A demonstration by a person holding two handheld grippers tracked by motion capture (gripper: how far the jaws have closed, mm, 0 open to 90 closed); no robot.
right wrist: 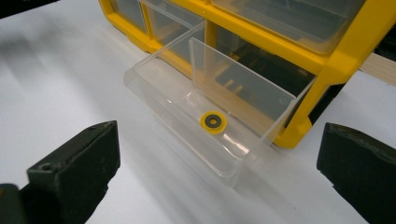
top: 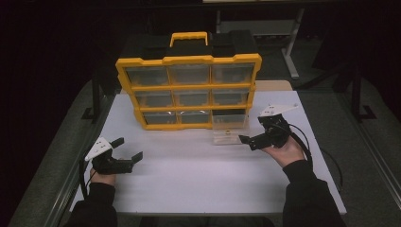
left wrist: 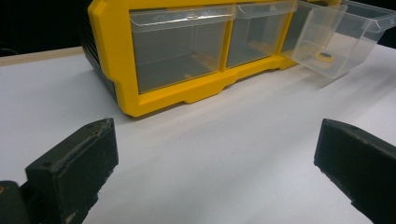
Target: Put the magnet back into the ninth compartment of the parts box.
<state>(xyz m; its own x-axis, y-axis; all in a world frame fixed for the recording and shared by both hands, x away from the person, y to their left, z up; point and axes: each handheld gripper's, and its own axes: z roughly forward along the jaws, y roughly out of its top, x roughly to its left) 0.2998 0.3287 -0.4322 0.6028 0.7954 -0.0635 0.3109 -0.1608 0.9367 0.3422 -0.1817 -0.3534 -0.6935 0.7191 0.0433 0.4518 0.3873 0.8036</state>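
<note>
A yellow organizer [top: 188, 86] with clear plastic drawers stands upright on the white table [top: 198, 179]. Its bottom right drawer [top: 228, 131] is pulled out onto the table. In the right gripper view a small yellow ring [right wrist: 213, 122] with a dark centre lies on the floor of this drawer [right wrist: 163, 84]. My right gripper [top: 253, 130] is open just right of the drawer's front and holds nothing. My left gripper [top: 127, 148] is open at the table's left, apart from the organizer. The left gripper view shows the organizer [left wrist: 112, 56], the pulled-out drawer [left wrist: 336, 42] and the ring [left wrist: 323, 57].
Bare white tabletop lies in front of the organizer and between the two hands. A black case [top: 142, 47] sits behind the organizer. Table legs [top: 291, 47] and dark floor surround the table.
</note>
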